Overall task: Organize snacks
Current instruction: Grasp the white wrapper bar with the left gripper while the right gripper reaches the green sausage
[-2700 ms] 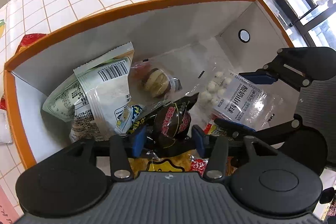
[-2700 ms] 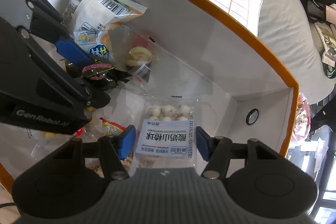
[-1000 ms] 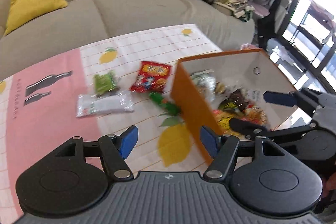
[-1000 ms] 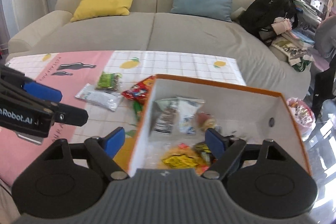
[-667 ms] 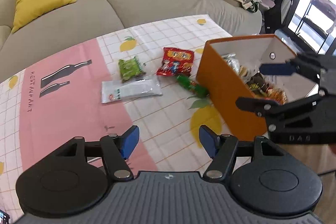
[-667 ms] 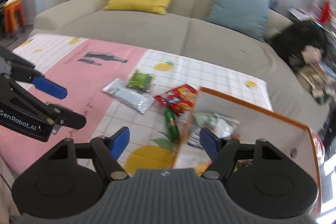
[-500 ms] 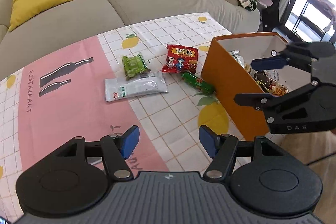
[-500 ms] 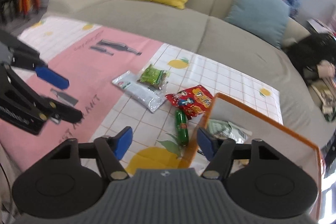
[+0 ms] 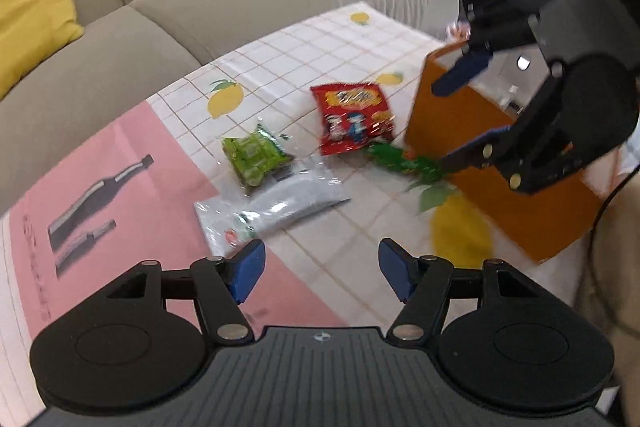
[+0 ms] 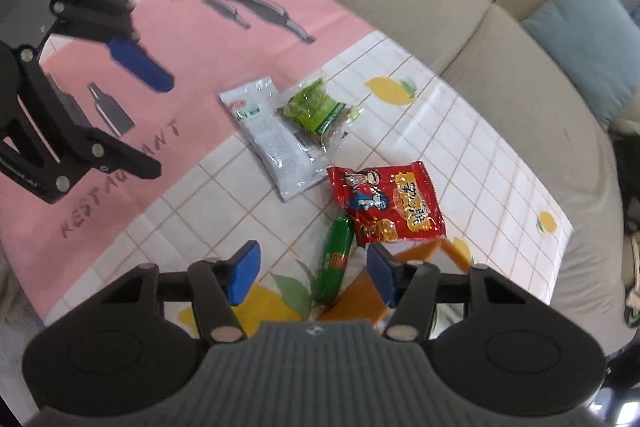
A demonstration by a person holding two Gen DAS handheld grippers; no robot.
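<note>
Four snacks lie loose on the bench cloth (image 10: 500,163), none inside the orange box (image 9: 500,163). Green sausage stick (image 10: 334,265) lies against the box's near corner, with the red chip packet (image 10: 386,203) touching its far end. White pouch (image 10: 276,141) sits toward the pink half, and the green pea bag (image 10: 316,111) overlaps its far edge. Left gripper (image 9: 322,269): fingers spread, holding nothing, over the pink edge. Right gripper (image 10: 312,271): fingers spread, empty, above the sausage stick.
</note>
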